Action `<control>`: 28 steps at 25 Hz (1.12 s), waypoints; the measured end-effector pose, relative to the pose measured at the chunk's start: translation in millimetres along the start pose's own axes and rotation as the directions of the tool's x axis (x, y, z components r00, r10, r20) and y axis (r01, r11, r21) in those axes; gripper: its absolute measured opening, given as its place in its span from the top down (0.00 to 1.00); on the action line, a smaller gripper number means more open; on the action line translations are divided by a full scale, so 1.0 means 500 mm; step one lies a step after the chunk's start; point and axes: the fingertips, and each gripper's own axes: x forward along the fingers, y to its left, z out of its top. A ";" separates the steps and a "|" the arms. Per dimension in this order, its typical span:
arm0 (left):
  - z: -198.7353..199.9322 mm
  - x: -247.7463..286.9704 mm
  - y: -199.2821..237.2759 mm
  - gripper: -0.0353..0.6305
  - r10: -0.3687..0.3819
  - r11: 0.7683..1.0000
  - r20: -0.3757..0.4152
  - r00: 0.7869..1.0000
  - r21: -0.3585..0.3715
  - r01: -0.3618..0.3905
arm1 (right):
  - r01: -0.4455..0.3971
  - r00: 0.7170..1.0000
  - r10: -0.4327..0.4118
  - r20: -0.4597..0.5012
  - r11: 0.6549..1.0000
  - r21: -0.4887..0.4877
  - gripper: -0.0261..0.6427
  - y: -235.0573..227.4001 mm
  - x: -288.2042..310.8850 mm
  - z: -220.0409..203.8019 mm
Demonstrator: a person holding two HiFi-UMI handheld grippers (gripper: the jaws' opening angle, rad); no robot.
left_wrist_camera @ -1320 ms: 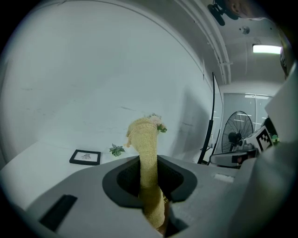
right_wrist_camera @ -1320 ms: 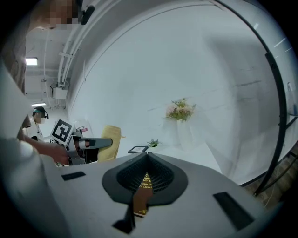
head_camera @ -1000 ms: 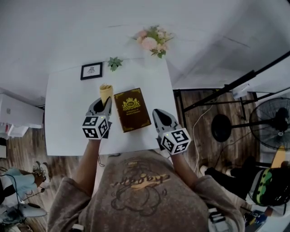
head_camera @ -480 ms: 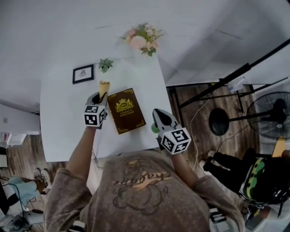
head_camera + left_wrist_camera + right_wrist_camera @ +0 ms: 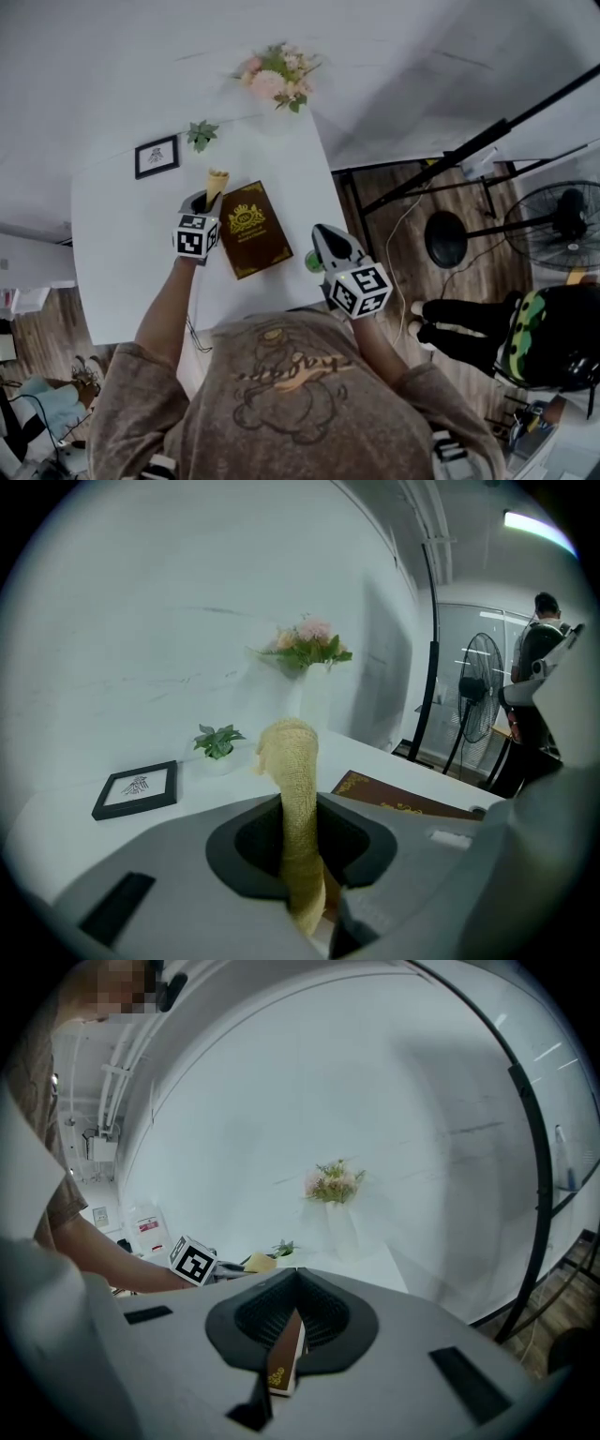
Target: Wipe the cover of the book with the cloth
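A brown book (image 5: 248,242) with a gold emblem lies flat near the middle of the white table (image 5: 122,281). Just left of it, my left gripper (image 5: 202,200) is shut on a rolled yellow cloth (image 5: 216,181). In the left gripper view the cloth (image 5: 291,761) stands up out of the jaws, with the book (image 5: 403,802) behind it on the right. My right gripper (image 5: 319,234) hovers off the book's right edge, shut and holding nothing. In the right gripper view a thin strip of the book (image 5: 281,1354) shows through the slit below the meeting tips.
At the table's far edge stand a framed picture (image 5: 157,156), a small green plant (image 5: 201,134) and a vase of flowers (image 5: 272,80). A black stand (image 5: 445,239), a fan (image 5: 562,234) and a person in dark clothes (image 5: 553,337) are on the floor at the right.
My left gripper has moved forward along the book's left side, still holding the cloth. The head view has shifted. The right gripper has hardly moved.
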 end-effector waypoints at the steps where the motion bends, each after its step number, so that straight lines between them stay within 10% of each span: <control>1: -0.002 0.001 -0.005 0.85 -0.007 1.000 -0.006 1.000 0.010 0.007 | 0.002 1.000 -0.002 -0.001 1.000 0.002 0.95 0.000 0.000 -0.002; 28: -0.093 -0.093 -0.175 0.85 -0.206 0.978 -0.091 0.974 -0.048 0.203 | -0.092 0.995 0.091 -0.039 0.996 -0.020 0.95 0.054 0.017 -0.018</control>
